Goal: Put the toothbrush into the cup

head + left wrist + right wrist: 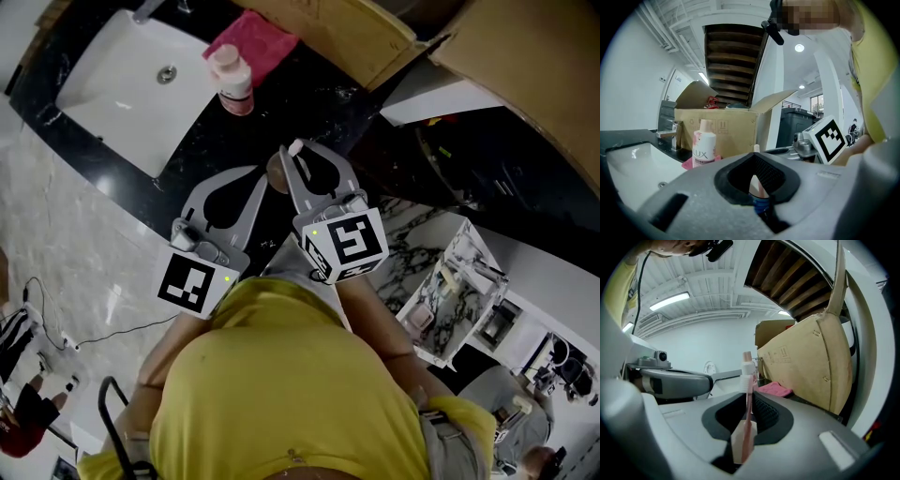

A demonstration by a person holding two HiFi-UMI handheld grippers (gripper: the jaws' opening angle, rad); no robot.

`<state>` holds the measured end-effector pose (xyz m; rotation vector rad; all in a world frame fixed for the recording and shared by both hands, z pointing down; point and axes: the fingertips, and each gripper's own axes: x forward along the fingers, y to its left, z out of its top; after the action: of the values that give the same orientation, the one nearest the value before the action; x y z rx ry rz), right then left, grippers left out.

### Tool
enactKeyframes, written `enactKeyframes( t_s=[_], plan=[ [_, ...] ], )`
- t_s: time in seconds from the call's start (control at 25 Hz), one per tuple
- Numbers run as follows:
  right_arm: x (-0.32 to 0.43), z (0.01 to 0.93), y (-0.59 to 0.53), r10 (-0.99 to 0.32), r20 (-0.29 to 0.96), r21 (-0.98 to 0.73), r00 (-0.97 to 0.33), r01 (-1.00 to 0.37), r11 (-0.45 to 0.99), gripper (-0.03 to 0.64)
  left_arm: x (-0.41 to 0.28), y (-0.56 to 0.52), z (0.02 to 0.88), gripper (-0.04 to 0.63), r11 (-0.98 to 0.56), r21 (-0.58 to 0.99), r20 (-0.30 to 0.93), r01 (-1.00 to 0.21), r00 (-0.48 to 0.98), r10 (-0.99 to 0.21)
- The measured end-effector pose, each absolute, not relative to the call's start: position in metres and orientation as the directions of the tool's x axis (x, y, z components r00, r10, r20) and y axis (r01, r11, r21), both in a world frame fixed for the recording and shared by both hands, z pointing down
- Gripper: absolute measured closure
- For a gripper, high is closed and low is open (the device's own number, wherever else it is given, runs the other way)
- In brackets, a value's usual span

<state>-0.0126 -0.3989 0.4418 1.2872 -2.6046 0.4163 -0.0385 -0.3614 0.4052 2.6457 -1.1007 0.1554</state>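
Observation:
My right gripper is shut on a pink toothbrush, which stands upright between its pads with the white head on top. Just left of it and slightly nearer me, my left gripper is shut on a small pinkish-brown cup at its tips. In the left gripper view the cup fills the gap between the jaws, and the toothbrush tip pokes up behind them. From the right gripper view the cup sits low under the toothbrush handle. Both grippers hang over the black counter.
A white sink is set into the counter at far left. A pink-and-white LUX bottle and a pink cloth sit beyond the grippers. An open cardboard box stands behind them. A marble-patterned rack is at the right.

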Motion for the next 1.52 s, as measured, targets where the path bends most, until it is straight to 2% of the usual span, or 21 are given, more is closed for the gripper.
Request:
enactKeyframes(
  t_s=[0.12, 0.48, 0.56, 0.64, 0.76, 0.8, 1.08, 1.52],
  plan=[
    [-0.015, 0.45, -0.396, -0.724, 0.343, -0.152, -0.598, -0.796, 0.585, 0.461, -0.04, -0.36, 0.405, 0.595, -0.672, 0.205, 0.2, -0.711, 0.703, -0.683],
    [-0.007, 0.454, -0.384, -0.737, 0.376, -0.15, -0.562, -0.822, 0.55, 0.433, -0.041, -0.355, 0.398, 0.595, -0.676, 0.197, 0.183, -0.71, 0.704, -0.686],
    [-0.005, 0.451, -0.38, -0.742, 0.375, -0.145, -0.556, -0.825, 0.546, 0.439, -0.038, -0.353, 0.394, 0.595, -0.681, 0.193, 0.175, -0.706, 0.708, -0.684],
    [-0.002, 0.445, -0.376, -0.75, 0.361, -0.141, -0.554, -0.828, 0.543, 0.476, -0.035, -0.349, 0.39, 0.595, -0.688, 0.188, 0.165, -0.701, 0.713, -0.681],
    [0.005, 0.431, -0.368, -0.775, 0.325, -0.129, -0.542, -0.837, 0.531, 0.595, -0.03, -0.343, 0.383, 0.595, -0.701, 0.177, 0.147, -0.691, 0.722, -0.676],
    [0.008, 0.427, -0.365, -0.784, 0.316, -0.124, -0.535, -0.842, 0.525, 0.607, -0.028, -0.341, 0.38, 0.595, -0.704, 0.173, 0.141, -0.689, 0.725, -0.674],
    [0.037, 0.389, -0.351, -0.86, 0.243, -0.075, -0.448, -0.893, 0.444, 0.606, -0.019, -0.33, 0.35, 0.595, -0.715, 0.129, 0.083, -0.687, 0.726, -0.683],
    [0.07, 0.295, -0.335, -0.933, 0.017, 0.011, -0.359, -0.933, 0.359, 0.606, -0.032, -0.326, 0.28, 0.595, -0.647, -0.023, -0.028, -0.762, 0.648, -0.762]
  ],
)
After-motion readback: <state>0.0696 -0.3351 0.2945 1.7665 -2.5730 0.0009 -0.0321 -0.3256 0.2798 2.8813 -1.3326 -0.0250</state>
